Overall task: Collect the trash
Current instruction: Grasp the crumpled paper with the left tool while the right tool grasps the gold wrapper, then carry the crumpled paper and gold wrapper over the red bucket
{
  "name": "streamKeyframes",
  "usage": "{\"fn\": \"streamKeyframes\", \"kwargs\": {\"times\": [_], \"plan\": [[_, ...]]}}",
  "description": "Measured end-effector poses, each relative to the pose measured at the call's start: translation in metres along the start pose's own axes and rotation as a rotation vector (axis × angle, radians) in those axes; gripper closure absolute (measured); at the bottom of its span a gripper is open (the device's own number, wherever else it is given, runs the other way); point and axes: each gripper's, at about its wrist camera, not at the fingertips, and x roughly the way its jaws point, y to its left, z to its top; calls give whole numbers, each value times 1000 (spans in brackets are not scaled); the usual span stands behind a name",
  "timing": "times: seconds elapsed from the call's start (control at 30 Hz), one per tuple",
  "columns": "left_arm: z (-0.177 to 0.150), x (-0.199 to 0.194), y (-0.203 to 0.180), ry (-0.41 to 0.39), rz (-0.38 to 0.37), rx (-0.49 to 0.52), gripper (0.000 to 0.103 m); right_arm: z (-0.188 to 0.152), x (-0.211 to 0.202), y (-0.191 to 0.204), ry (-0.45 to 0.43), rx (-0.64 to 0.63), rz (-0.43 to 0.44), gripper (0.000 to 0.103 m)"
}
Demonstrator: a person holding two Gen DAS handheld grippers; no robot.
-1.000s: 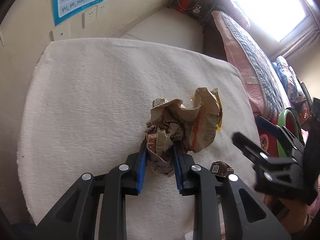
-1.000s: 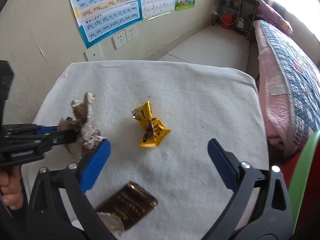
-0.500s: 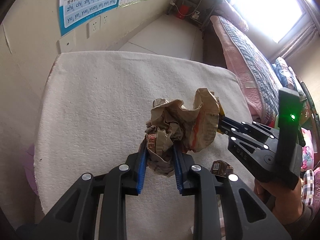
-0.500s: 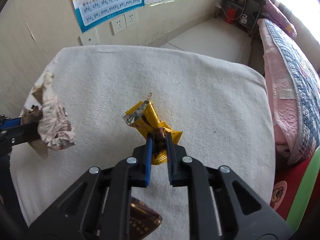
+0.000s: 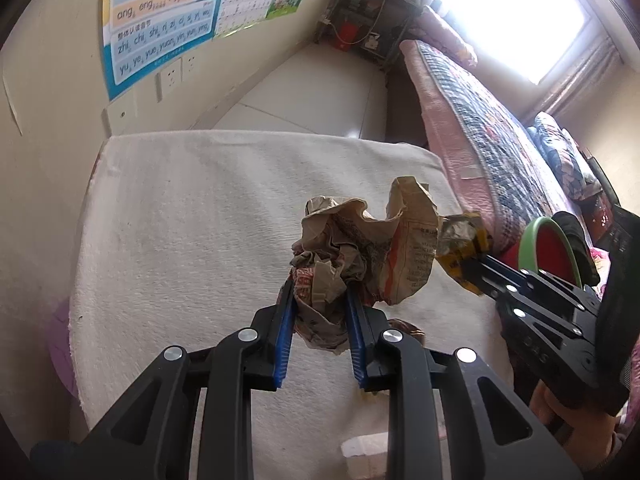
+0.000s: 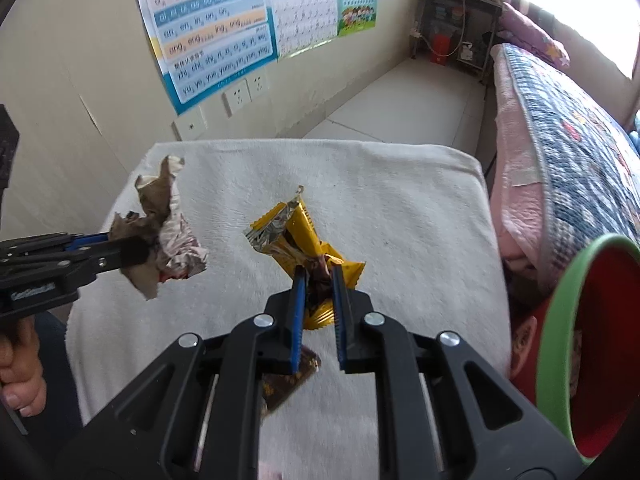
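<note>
Your left tongs (image 5: 320, 312) are pinching the crumpled ball of brownish newspaper (image 5: 360, 256), blue pads pressed into its lower folds, and the wad hangs clear above the table covered in a white fleecy cloth (image 5: 192, 220). Your right tongs (image 6: 318, 296) are pressed together on the yellow foil snack wrapper (image 6: 296, 232), gripping its lower end, so it too is off the cloth. Relative to the table, the newspaper sits over the left part and the yellow wrapper over the middle. A dark brown foil wrapper (image 6: 288, 384) lies flat on the cloth near the table's front edge, just under your right tongs. The red bucket with a green rim (image 6: 580, 344) stands off the table's right side, beside the bed with the quilted patterned cover (image 6: 568, 148).
</note>
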Motion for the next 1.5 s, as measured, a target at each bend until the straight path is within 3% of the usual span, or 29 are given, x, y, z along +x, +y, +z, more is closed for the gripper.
{"fn": "streamKeyframes", "kwargs": {"times": [0.6,1.5], "plan": [[-4,-33,-59,-47,-35,103,81,-20,-82,-41,-105,80,-40,90],[0,-16,-218,-12,-199,304,81,-61,-159,-179,-203,295,-205,90]]}}
